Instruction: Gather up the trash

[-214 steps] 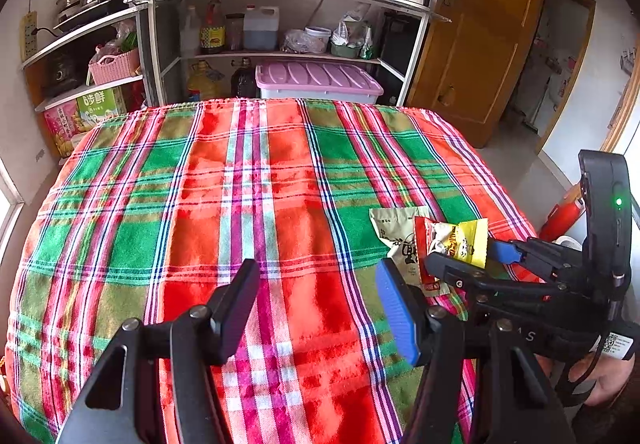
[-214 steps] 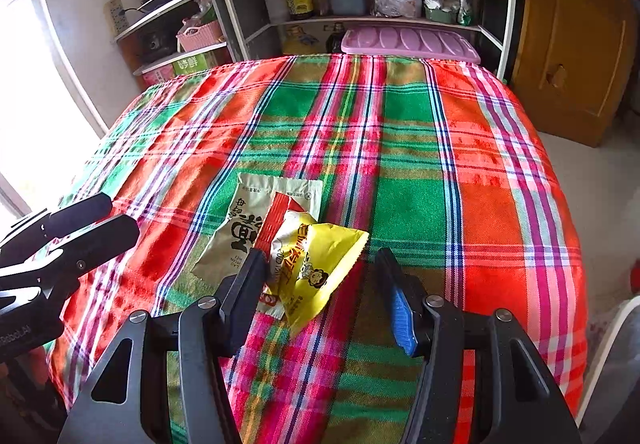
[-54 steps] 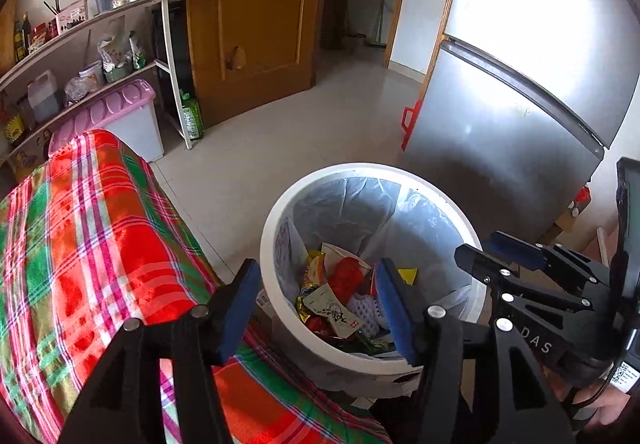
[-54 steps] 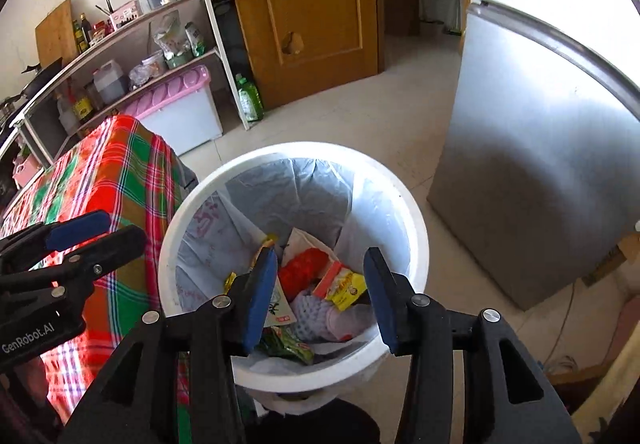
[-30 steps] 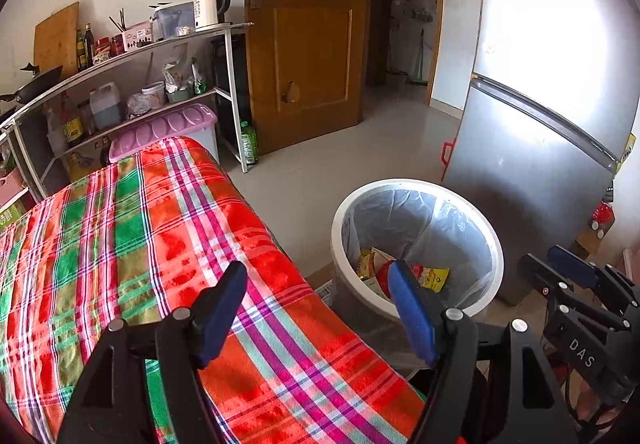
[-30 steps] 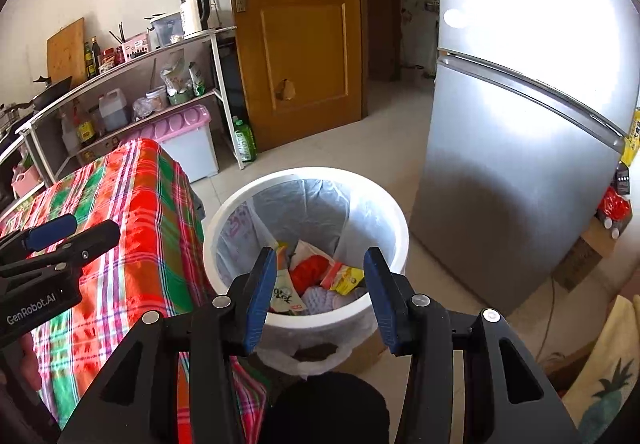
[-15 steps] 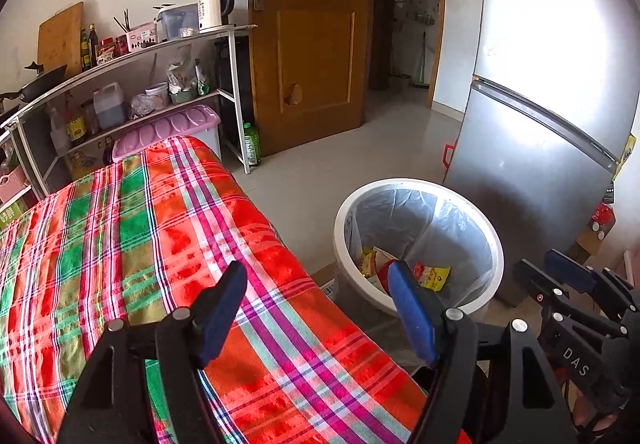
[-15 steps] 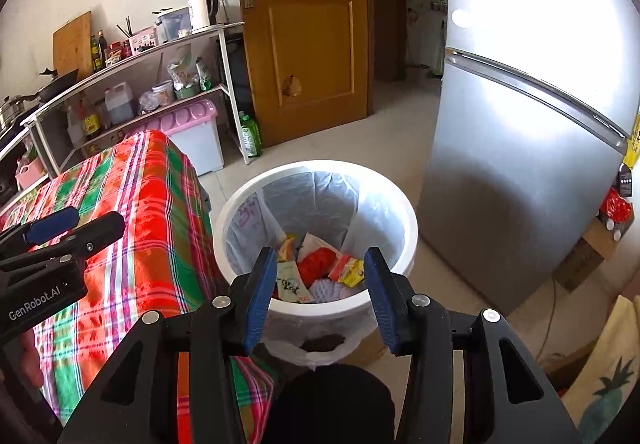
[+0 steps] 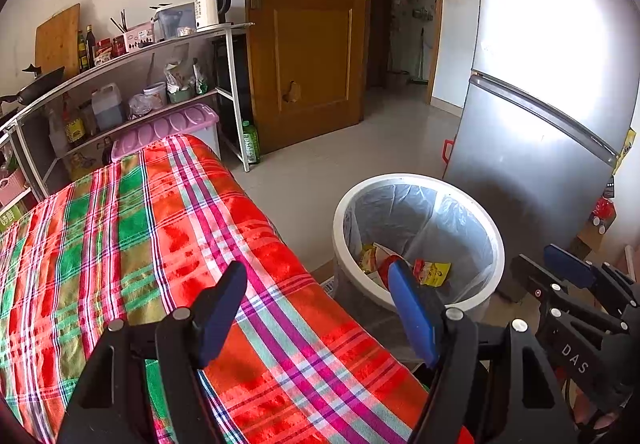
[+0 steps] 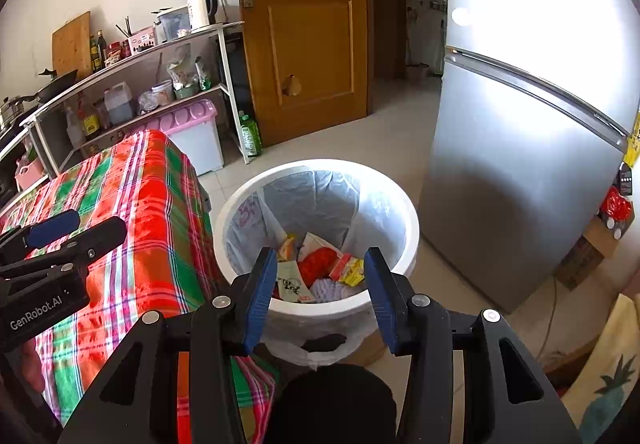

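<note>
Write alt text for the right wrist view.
Open, empty tongs hang above a white bin lined with a bag and holding snack wrappers. A plaid-covered table stands left of it, a silver fridge right.

Trash bin (image 10: 394, 204): round, white, upright on the floor, lined with a translucent bag, standing just beside the corner of the plaid-covered bench (image 10: 156, 204). Trash (image 10: 320, 268): crumpled wrappers lying loose at the bottom of the bin, among them a yellow packet (image 10: 352, 271), a red one and a white printed sachet (image 10: 294, 282).
</note>
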Demonstrator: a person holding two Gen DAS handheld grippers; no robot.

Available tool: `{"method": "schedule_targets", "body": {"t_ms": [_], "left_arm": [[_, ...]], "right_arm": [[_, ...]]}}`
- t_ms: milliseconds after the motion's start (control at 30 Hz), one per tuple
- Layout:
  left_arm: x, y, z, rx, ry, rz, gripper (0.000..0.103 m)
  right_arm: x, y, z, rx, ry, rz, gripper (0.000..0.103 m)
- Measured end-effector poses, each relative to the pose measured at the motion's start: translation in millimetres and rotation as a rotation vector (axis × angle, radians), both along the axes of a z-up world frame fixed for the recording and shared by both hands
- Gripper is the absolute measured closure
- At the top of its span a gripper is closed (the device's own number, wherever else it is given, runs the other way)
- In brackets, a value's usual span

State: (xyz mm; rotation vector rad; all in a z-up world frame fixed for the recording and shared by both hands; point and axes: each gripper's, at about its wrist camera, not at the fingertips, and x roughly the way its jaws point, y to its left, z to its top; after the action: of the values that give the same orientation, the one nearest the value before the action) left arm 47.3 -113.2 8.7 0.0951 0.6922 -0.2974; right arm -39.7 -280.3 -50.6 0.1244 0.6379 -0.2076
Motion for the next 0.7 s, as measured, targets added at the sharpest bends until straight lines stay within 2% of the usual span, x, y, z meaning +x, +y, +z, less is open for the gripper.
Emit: {"method": "schedule_targets", "body": {"t_ms": [700], "left_arm": [[-0.4,-0.7,-0.4,0.009,0.002,-0.004,0.028]], "right_arm": [[3.1,1.1,-1.1,-0.003,0.006,0.004,0.057]]}}
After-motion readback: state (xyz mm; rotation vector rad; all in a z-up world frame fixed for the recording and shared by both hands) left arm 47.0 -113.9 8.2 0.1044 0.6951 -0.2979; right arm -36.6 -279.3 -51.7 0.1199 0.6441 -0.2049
